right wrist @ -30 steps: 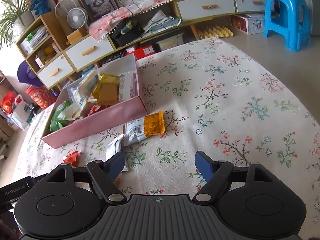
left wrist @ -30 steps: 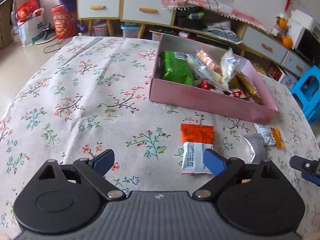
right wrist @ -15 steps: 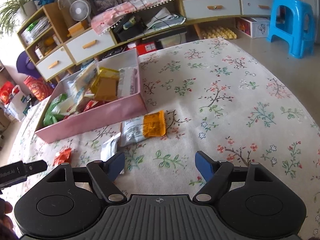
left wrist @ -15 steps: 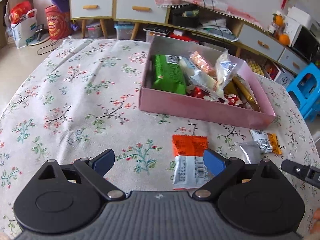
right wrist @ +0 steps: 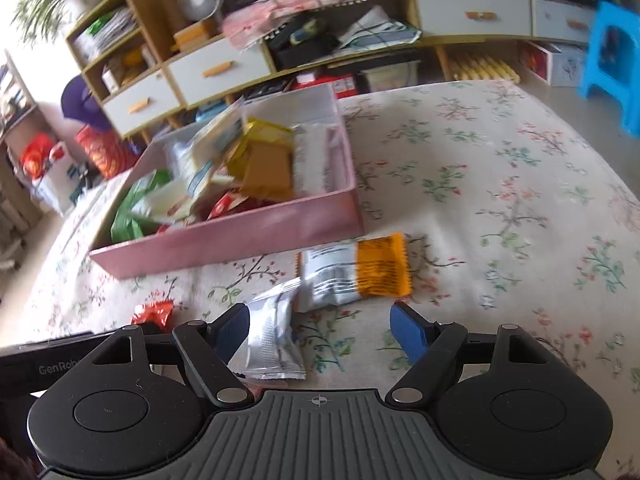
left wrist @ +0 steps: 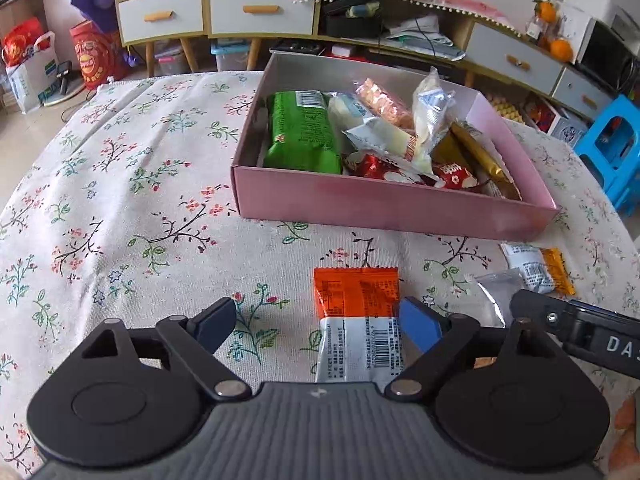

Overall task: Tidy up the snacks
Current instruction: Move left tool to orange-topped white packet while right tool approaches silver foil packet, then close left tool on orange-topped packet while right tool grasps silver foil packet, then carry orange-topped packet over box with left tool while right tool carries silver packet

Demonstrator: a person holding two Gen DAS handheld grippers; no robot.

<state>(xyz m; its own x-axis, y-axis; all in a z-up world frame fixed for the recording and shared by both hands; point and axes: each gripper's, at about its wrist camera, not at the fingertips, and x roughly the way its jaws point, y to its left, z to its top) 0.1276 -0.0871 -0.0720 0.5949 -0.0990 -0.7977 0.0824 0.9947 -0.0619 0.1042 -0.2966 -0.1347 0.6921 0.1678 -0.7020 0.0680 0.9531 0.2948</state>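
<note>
Orange-white packet (left wrist: 360,320) between left tongs (left wrist: 320,322) (seemingly untouched).

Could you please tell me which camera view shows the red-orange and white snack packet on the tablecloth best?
The left wrist view: the red-orange and white packet lies sharp and nearly whole, barcode side visible, just ahead of the open left gripper. The right wrist view shows only a blurred red corner of it.

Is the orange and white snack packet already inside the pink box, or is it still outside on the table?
Outside: the orange and white packet lies flat on the tablecloth before the pink box.
</note>
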